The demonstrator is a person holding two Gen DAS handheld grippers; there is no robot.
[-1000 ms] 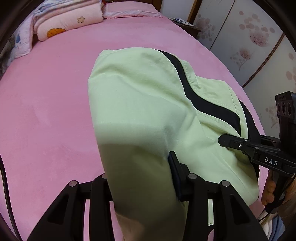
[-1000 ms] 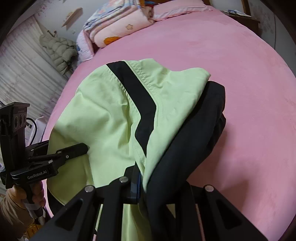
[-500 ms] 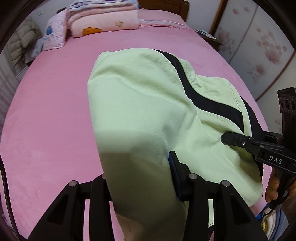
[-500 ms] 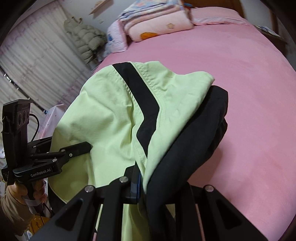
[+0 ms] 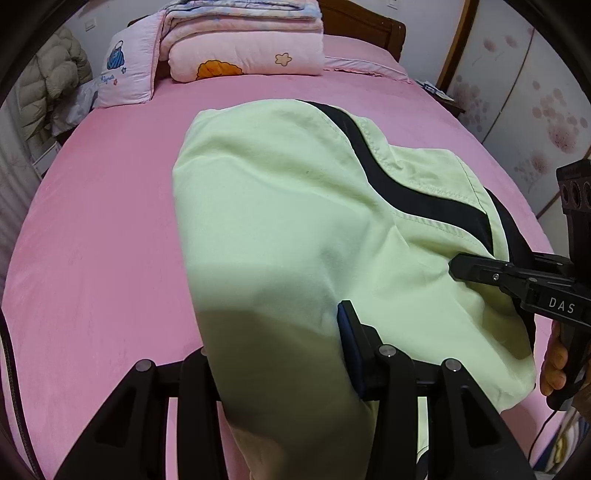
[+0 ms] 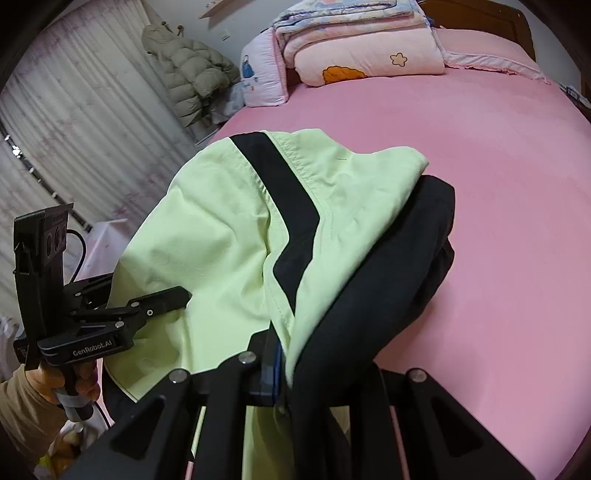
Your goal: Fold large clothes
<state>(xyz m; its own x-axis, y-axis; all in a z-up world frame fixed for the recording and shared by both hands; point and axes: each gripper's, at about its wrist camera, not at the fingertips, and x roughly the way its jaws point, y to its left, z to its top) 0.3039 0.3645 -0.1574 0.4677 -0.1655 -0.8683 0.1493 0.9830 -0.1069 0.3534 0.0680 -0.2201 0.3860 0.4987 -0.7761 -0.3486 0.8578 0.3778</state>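
The pale green jacket [image 5: 295,229] with a black stripe hangs over the pink bed [image 5: 92,240], ahead of both sets of fingers. The left gripper [image 5: 280,354] pinches its green cloth; the right gripper [image 6: 291,373] clamps the green-and-black edge.

Pink bed [image 5: 92,240], green garment [image 5: 280,206], folded quilts [image 5: 247,55]

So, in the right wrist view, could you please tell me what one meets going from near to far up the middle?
Right gripper → green and black garment → pink bedsheet → folded quilts → wooden headboard.
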